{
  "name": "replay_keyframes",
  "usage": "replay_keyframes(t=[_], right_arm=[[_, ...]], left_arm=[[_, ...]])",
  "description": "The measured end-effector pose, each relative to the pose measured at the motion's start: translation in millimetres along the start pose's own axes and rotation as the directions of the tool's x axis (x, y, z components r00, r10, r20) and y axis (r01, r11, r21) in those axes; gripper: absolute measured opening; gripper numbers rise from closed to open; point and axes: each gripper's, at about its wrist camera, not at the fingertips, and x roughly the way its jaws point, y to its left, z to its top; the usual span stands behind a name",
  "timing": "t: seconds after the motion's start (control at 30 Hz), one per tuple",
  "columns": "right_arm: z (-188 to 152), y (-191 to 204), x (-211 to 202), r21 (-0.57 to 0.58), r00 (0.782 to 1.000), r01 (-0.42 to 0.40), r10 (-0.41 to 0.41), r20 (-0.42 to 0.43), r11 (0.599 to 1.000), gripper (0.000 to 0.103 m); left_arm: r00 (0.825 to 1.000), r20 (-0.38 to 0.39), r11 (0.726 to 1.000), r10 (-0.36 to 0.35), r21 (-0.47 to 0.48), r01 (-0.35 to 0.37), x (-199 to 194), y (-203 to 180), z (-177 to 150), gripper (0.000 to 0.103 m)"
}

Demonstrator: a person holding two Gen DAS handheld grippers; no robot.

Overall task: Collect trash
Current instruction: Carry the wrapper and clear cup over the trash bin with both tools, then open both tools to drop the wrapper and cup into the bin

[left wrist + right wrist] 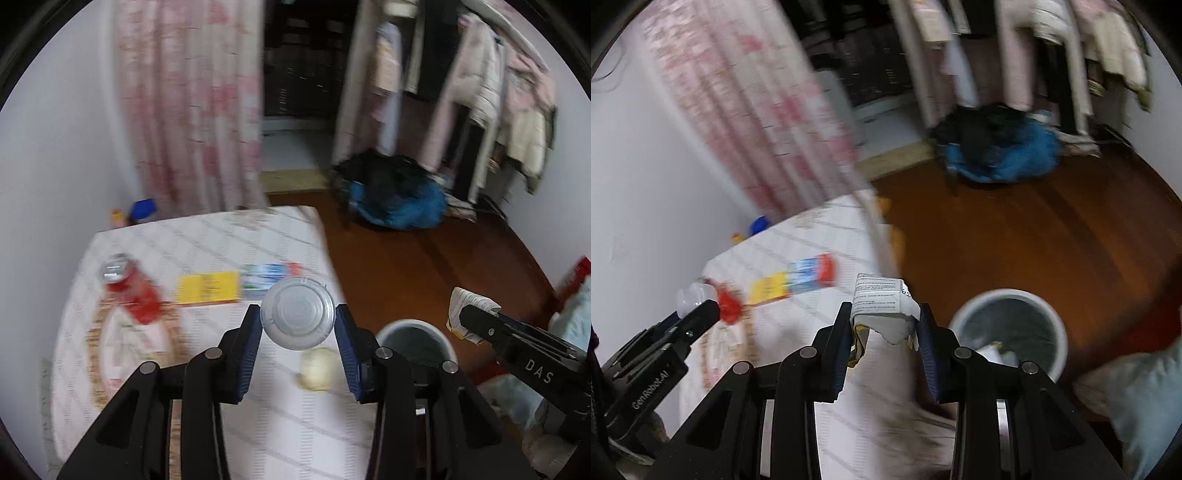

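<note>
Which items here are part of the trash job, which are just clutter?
Job: clear plastic lid in left gripper; crumpled paper carton in right gripper; bin; red can, yellow card on bed.
Clutter: blue bag, hanging clothes, curtain.

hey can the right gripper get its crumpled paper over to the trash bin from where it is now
Probably yes. The right gripper is shut on the crumpled paper, and the white trash bin stands open-topped on the wooden floor just to its right. Nothing visible lies between them.
</note>
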Motion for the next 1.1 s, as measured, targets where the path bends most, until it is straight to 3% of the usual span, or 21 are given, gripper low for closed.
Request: replay_keyframes(t=[0.17, 0.4, 0.57, 0.77, 0.87, 0.93, 0.97, 1.0, 1.03, 1.1], right_arm=[[-12, -95, 16, 0.109, 0.994, 0.096, -0.089, -0.064, 0.989, 0.036], [-45, -195, 77, 0.198, 0.964, 0.165, -0.115, -0.241, 0.966, 0.036], [-60, -227, 117, 0.21, 0.941, 0.179, -0.105, -0.322, 0.961, 0.036], [-62, -243, 149, 0.207, 0.929, 0.183, -0.1, -0.357, 0.961, 0.036], [-61, -243, 161, 0.205, 0.924, 0.182, -0.096, -0.37, 0.962, 0.042], [-60, -241, 165, 0.198, 0.92, 0.188, -0.102, -0.378, 0.962, 0.044], [-60, -241, 166, 0.192, 0.916, 0.201, -0.115, -0.385, 0.961, 0.046], [-60, -241, 167, 0.188, 0.913, 0.209, -0.123, -0.388, 0.96, 0.056], [-60, -239, 166, 0.181, 0.912, 0.217, -0.133, -0.389, 0.959, 0.07], [-60, -236, 162, 0.159, 0.904, 0.252, -0.173, -0.39, 0.955, 0.087]], left_arm=[[0.995, -0.073, 0.995, -0.074, 0.062, 0.079, 42, -73, -8, 0.036], [0.97, -0.219, 0.985, -0.104, 0.116, 0.131, 116, -148, -44, 0.036], [0.95, -0.299, 0.982, -0.095, 0.13, 0.139, 156, -170, -63, 0.036], [0.929, -0.354, 0.977, -0.107, 0.136, 0.165, 179, -180, -66, 0.037], [0.922, -0.375, 0.978, -0.101, 0.133, 0.161, 186, -180, -66, 0.038], [0.919, -0.383, 0.979, -0.093, 0.132, 0.154, 187, -179, -68, 0.042], [0.921, -0.38, 0.98, -0.085, 0.136, 0.147, 187, -180, -68, 0.051], [0.924, -0.375, 0.98, -0.078, 0.14, 0.14, 188, -180, -67, 0.065], [0.928, -0.366, 0.981, -0.074, 0.139, 0.133, 185, -177, -67, 0.072], [0.932, -0.359, 0.982, -0.06, 0.147, 0.12, 182, -174, -66, 0.089]])
